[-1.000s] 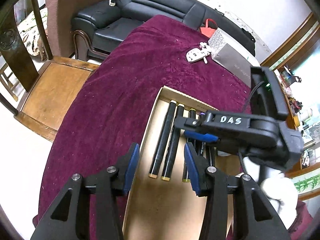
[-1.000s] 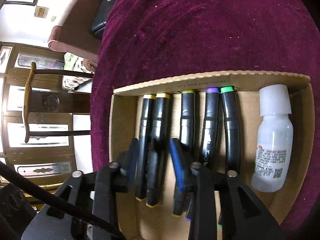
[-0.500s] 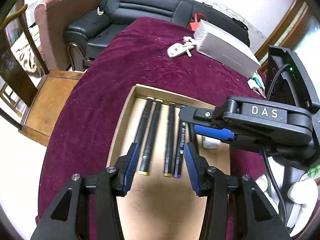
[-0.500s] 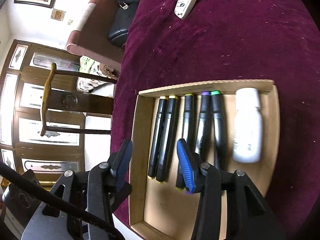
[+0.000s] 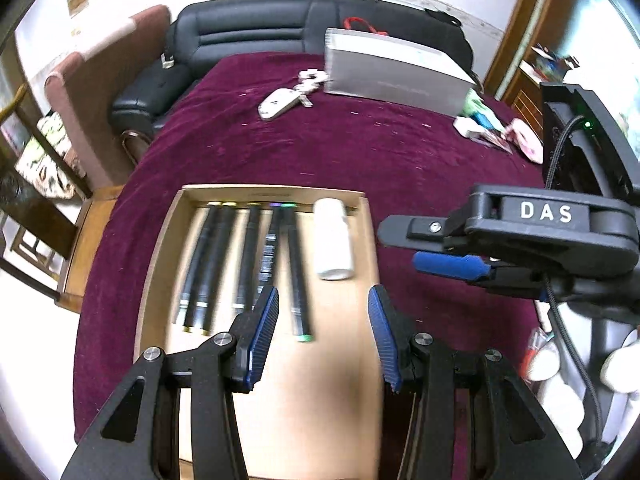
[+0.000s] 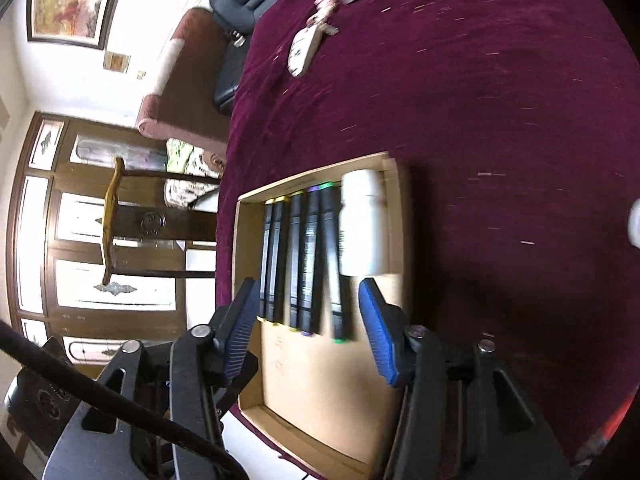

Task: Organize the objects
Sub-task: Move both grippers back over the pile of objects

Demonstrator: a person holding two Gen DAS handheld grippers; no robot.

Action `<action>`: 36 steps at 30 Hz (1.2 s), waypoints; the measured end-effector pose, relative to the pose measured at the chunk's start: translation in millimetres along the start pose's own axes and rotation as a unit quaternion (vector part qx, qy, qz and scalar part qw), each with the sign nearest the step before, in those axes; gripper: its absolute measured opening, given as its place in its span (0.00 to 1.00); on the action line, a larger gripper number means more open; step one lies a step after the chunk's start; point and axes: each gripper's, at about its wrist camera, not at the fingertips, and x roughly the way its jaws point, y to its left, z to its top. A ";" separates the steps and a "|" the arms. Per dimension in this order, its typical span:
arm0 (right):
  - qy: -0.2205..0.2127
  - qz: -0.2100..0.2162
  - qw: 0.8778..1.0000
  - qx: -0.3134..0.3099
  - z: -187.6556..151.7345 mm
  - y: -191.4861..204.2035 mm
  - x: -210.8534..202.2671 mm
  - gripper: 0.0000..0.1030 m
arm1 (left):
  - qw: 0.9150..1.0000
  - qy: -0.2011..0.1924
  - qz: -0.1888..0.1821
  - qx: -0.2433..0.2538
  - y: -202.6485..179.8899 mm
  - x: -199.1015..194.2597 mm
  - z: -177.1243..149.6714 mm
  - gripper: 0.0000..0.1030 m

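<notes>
The left tongs are spread wide, and nothing is held in them. They are seen above the near part of the cardboard box. The right tongs are spread wide too, with nothing pinched. They are held over the near end of the pens, and in the left view they are seen to the right of the box, above the purple cloth.

Five black pens are laid side by side in the box, with their coloured tips at the far wall. A white bottle is laid just beside the pens, near the right wall of the box.

The box is set on the surface, which is covered by the cloth. Past the box, a white key fob and a grey box are seen well apart from it. A black sofa is seen behind the surface.
</notes>
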 end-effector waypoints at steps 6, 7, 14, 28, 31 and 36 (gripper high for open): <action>-0.016 0.002 1.000 0.017 0.9 -51.7 -53.0 0.50 | 1.000 0.001 -0.002 0.028 -61.9 -2.6 -5.4 0.39; -0.020 0.003 1.000 0.022 1.2 -60.4 -62.2 0.50 | 0.999 0.000 -0.002 0.033 -70.6 -3.1 -6.0 0.39; -0.054 0.001 0.998 0.043 -2.7 -120.1 -129.4 0.56 | 0.998 -0.003 0.007 0.070 -139.7 -11.9 -10.3 0.39; -0.111 -0.005 0.984 0.141 -22.9 -248.3 -220.7 0.65 | 0.993 0.087 0.014 0.079 -194.2 56.9 -38.4 0.39; -0.108 -0.011 0.983 0.150 -23.5 -262.9 -227.6 0.65 | 0.993 0.107 0.002 0.043 -183.1 70.6 -43.6 0.39; -0.098 -0.018 0.983 0.152 -21.2 -271.3 -225.4 0.65 | 0.992 0.124 0.014 0.022 -170.2 90.7 -56.4 0.39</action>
